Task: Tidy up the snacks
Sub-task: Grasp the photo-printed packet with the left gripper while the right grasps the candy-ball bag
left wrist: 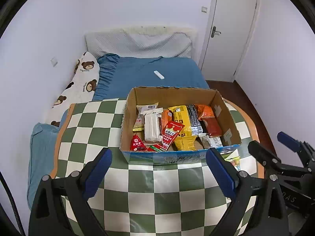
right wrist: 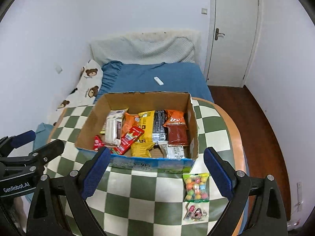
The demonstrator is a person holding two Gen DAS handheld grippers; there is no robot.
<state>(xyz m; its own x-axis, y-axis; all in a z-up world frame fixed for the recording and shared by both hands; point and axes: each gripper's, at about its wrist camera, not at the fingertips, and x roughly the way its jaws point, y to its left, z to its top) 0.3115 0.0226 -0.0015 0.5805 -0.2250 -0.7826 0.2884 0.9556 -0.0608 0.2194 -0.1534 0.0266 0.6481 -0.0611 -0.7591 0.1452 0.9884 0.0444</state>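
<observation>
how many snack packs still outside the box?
2, both on the checkered table by the cardboard box's front right corner: a colourful candy-ball bag and a small clear packet just nearer the camera. Others may be hidden behind the box.

Left gripper (left wrist: 157, 169) jaws spread wide, empty; right gripper (right wrist: 157, 169) same, alongside it.

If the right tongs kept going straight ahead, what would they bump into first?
Probably the box: its blue front wall sits straight ahead of the open right tongs. The candy bag lies off to their right side, likely missed.
</observation>
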